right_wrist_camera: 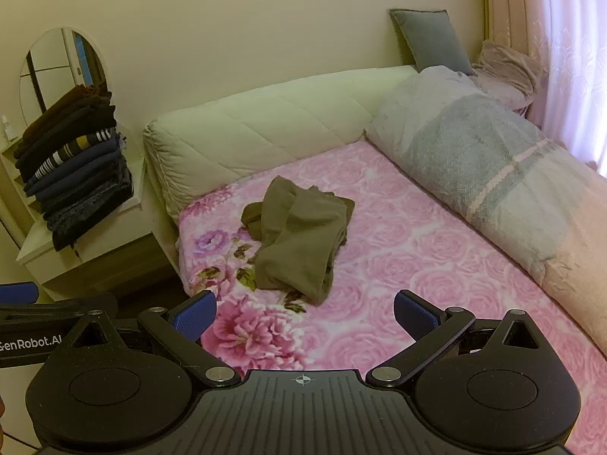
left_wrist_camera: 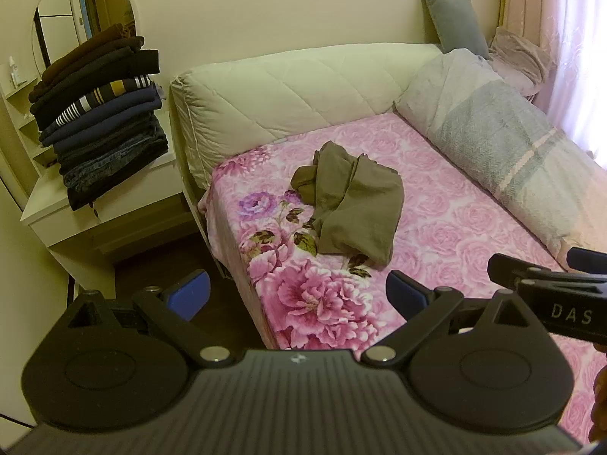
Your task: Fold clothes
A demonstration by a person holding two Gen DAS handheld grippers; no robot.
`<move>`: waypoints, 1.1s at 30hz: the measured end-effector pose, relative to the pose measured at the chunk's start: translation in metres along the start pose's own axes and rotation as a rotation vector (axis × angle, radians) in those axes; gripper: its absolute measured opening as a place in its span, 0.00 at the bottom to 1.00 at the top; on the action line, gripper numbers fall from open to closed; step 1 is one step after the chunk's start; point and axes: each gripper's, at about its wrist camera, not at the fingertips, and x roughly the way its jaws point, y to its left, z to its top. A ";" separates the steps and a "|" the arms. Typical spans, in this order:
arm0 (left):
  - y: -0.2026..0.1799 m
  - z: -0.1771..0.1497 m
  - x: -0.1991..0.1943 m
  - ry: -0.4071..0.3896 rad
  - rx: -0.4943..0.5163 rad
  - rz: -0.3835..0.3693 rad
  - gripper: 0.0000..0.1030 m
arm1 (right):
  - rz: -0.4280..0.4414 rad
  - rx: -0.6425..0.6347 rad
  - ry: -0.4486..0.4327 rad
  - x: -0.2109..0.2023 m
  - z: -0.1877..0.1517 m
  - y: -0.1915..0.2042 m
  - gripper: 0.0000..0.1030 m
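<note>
An olive-brown garment (left_wrist_camera: 353,204) (right_wrist_camera: 299,235) lies crumpled on the pink floral bedspread (left_wrist_camera: 436,227) (right_wrist_camera: 398,235), near the bed's left side. My left gripper (left_wrist_camera: 297,295) hangs open above the bed's near left corner, well short of the garment, with nothing between its blue pads. My right gripper (right_wrist_camera: 305,316) is open too and empty, hovering over the bedspread a little nearer than the garment. The right gripper's side also shows in the left wrist view at the right edge (left_wrist_camera: 546,292). The left gripper's side shows in the right wrist view at the left edge (right_wrist_camera: 34,318).
A tall stack of folded dark clothes (left_wrist_camera: 98,121) (right_wrist_camera: 72,167) sits on a white dresser (left_wrist_camera: 95,212) left of the bed, below an oval mirror (left_wrist_camera: 83,11). A rolled grey and pink duvet (left_wrist_camera: 504,159) (right_wrist_camera: 493,174) lies along the bed's right side. A padded headboard (left_wrist_camera: 296,94) stands behind.
</note>
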 end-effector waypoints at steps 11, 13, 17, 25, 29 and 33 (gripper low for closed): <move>-0.001 0.003 0.010 0.022 0.015 -0.003 0.95 | -0.007 0.019 0.019 0.009 0.000 -0.003 0.99; -0.001 0.002 0.011 0.027 0.020 -0.005 0.95 | -0.010 0.025 0.021 0.010 -0.001 -0.004 0.99; -0.002 0.002 0.014 0.032 0.029 -0.013 0.95 | -0.016 0.036 0.026 0.011 -0.001 -0.006 0.99; -0.003 0.007 0.022 0.036 0.047 -0.027 0.95 | -0.031 0.054 0.020 0.013 0.001 -0.007 0.99; -0.002 0.011 0.034 0.050 0.052 -0.035 0.95 | -0.029 0.080 0.035 0.020 0.002 -0.011 0.99; 0.002 0.015 0.052 0.072 0.054 -0.047 0.95 | -0.017 0.134 0.061 0.034 0.003 -0.021 0.99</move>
